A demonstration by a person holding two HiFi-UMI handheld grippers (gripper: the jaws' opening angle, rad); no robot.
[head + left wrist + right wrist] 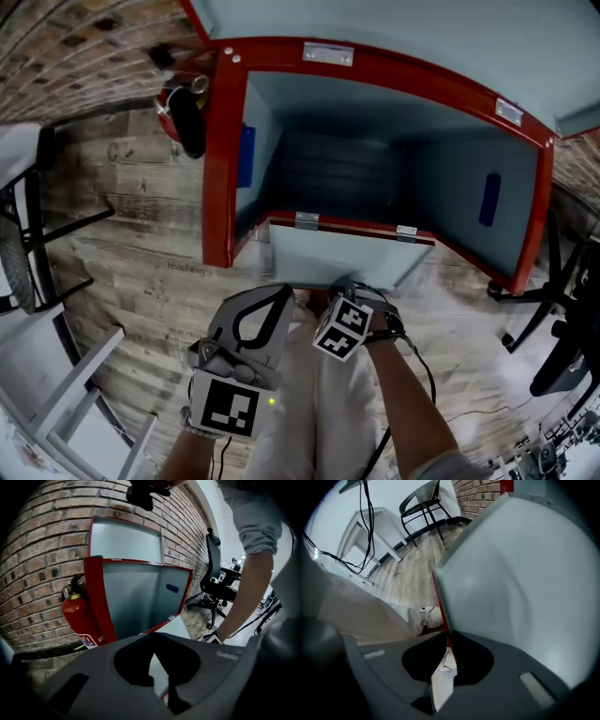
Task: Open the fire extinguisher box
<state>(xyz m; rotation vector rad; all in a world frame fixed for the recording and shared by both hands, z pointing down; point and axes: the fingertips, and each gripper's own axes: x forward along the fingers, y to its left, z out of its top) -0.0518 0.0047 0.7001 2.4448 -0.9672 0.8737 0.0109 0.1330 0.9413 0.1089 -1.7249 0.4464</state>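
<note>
The fire extinguisher box (pixel 220 169) is a red-framed cabinet against the brick wall, and its inside is empty and pale blue. Its door (pixel 347 258) is hinged along the bottom and hangs out toward me. My right gripper (pixel 349 283) is shut on the door's free edge. In the right gripper view the red-trimmed edge of the door (pixel 525 573) runs straight into the right gripper (pixel 446 660). My left gripper (pixel 277 295) hovers just left of it, touching nothing, and its jaws (pixel 157 667) are dark and unclear. A red extinguisher (pixel 183 112) stands left of the box.
A black office chair (pixel 553 309) stands at the right and a black mesh chair (pixel 28 234) at the left. A white desk frame (pixel 75 394) is at the lower left. My pale trouser legs (pixel 319 412) are directly below the grippers on the wooden floor.
</note>
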